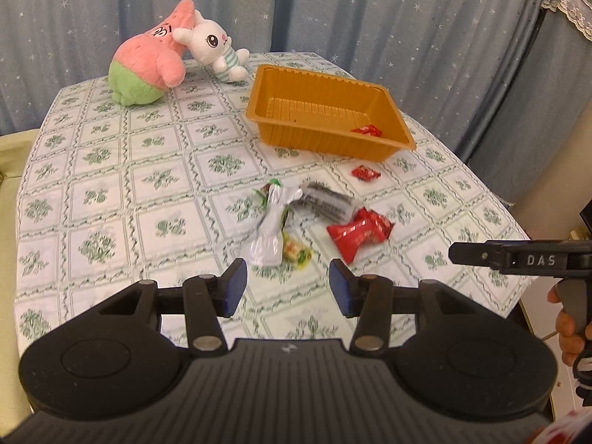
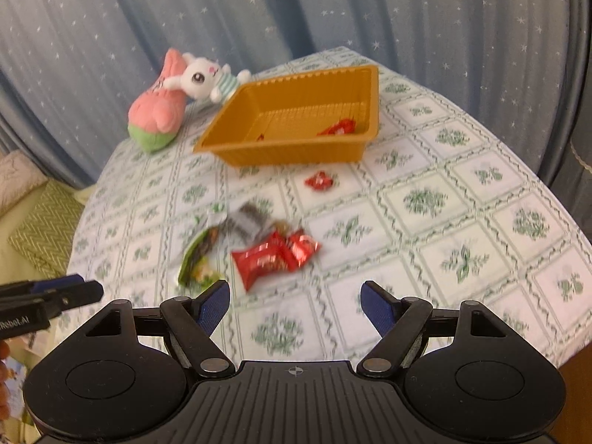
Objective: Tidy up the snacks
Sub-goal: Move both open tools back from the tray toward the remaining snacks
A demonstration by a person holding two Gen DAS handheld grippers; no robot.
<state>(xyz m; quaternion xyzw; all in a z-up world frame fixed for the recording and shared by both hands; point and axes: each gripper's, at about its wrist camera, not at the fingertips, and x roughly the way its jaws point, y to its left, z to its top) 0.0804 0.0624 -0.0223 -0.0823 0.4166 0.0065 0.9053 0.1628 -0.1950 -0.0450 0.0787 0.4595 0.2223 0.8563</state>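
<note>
A table (image 1: 111,192) fills both views, covered by a pale cloth printed with green floral squares inside a wavy lattice. Behind it hangs a blue-grey curtain (image 1: 333,7) dotted with small white stars, in heavy folds. In the right wrist view a cushion in a green zigzag fabric (image 2: 40,229) lies beyond the table's left edge.

The landmark is an orange plastic tray (image 1: 370,87), ribbed on its floor and walls, standing toward the far side of the table. Inside it, in its near right corner, lies one small red-wrapped candy (image 1: 367,131). A second small red candy (image 1: 365,174) lies on the cloth just in front of the tray's near wall. Nearer the cameras from the tray lies a loose cluster of snacks: a larger red packet (image 1: 358,233), a dark packet in clear wrap (image 1: 325,203) touching it on the tray side, and a silvery crumpled wrapper (image 1: 268,231) with a green-and-yellow sweet (image 1: 296,251) beside it. Left of the tray, at the table's far edge, a pink and green plush star (image 1: 148,66) leans against a white plush rabbit (image 1: 214,48).

The left gripper (image 1: 288,285) hovers above the cloth on the near side of the cluster, its blue-padded jaws spread wide with nothing between them. The right gripper (image 2: 294,305) hangs likewise over the near side of the table, well short of the tray, jaws parted wide and holding nothing. Its body appears side-on at the right edge of the left wrist view, a hand (image 1: 568,329) wrapped round its handle.
</note>
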